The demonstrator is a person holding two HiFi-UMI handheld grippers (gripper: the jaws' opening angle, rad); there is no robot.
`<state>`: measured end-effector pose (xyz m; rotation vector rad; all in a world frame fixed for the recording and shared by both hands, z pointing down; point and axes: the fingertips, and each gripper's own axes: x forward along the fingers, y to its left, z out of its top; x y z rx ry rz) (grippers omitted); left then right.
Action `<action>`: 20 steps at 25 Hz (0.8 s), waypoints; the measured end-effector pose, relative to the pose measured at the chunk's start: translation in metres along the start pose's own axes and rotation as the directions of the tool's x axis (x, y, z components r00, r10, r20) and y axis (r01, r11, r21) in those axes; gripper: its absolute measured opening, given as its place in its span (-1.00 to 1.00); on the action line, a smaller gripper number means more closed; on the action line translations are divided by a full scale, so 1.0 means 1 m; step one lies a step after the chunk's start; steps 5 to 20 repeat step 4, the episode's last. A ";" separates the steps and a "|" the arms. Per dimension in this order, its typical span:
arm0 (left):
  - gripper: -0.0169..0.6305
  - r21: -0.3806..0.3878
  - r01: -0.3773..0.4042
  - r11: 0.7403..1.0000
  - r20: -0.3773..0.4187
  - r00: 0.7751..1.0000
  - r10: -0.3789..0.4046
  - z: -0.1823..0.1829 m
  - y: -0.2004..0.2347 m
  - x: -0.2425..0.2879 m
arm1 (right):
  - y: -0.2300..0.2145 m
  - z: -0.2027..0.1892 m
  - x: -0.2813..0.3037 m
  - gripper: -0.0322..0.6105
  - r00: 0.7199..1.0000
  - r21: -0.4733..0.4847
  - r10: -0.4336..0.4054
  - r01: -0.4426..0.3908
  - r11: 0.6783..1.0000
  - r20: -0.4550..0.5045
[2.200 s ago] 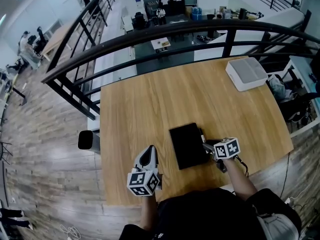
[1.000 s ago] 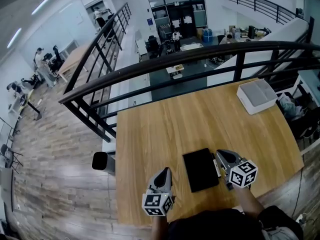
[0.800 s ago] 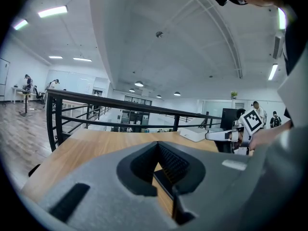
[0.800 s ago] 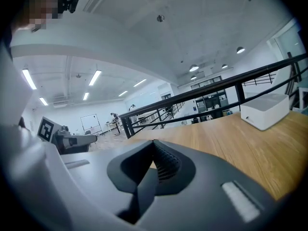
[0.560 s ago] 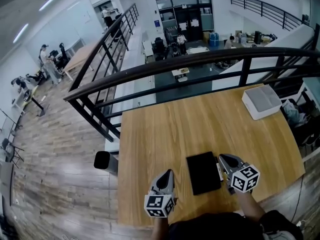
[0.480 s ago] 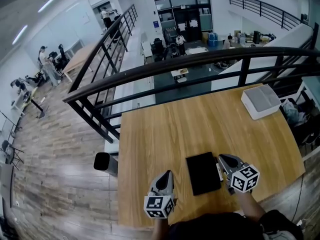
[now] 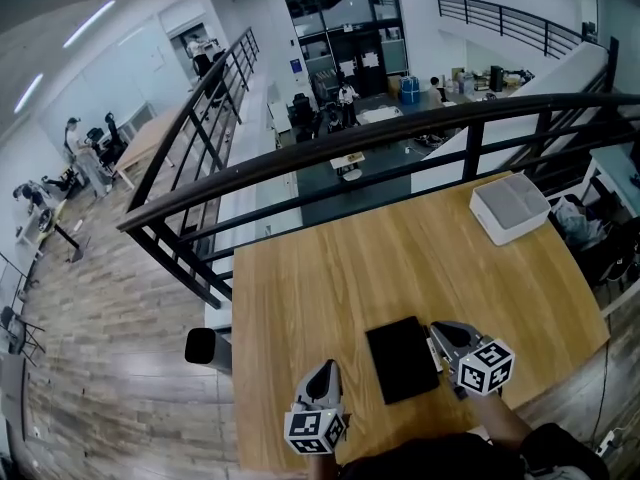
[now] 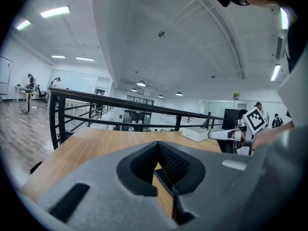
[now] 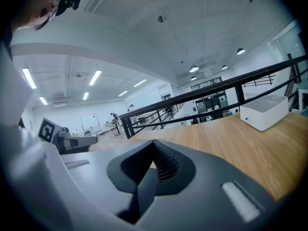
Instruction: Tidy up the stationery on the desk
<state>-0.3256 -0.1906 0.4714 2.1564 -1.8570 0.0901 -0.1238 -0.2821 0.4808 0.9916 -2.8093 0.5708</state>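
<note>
The black notebook [image 7: 402, 360] lies flat on the desk [image 7: 330, 268] close to my edge, and everything turns on where my two tools sit around it. My right gripper [image 7: 442, 332] is just beside the notebook's right long edge, with its tip level with the notebook's far half. My left gripper [image 7: 326, 372] sits off the notebook's left edge with a strip of bare wood between, so the right one is clearly nearer. The notebook's long axis runs away from me toward the railing [image 7: 380, 133], leaning slightly to the left at the far end, and both tools point roughly along it rather than across it. Both sets of jaws are pressed together with nothing in them, which each gripper's own view confirms. Something thin seems to lie along the notebook's right edge, but I cannot make it out. The white box [image 7: 510, 208] stands well beyond the notebook, at the far right. I judge I would need to spread the right jaws and turn inward to take that edge.
</note>
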 end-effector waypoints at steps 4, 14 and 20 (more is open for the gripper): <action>-0.96 -0.006 -0.003 1.000 -0.012 1.000 0.003 -0.007 -0.009 -0.002 | -0.003 -0.002 -0.009 -0.88 1.000 0.005 0.002 -0.002 1.000 0.000; -0.96 -0.006 -0.003 1.000 -0.012 1.000 0.003 -0.007 -0.009 -0.002 | -0.003 -0.002 -0.009 -0.88 1.000 0.005 0.002 -0.002 1.000 0.000; -0.96 -0.006 -0.003 1.000 -0.012 1.000 0.003 -0.007 -0.009 -0.002 | -0.003 -0.002 -0.009 -0.88 1.000 0.005 0.002 -0.002 1.000 0.000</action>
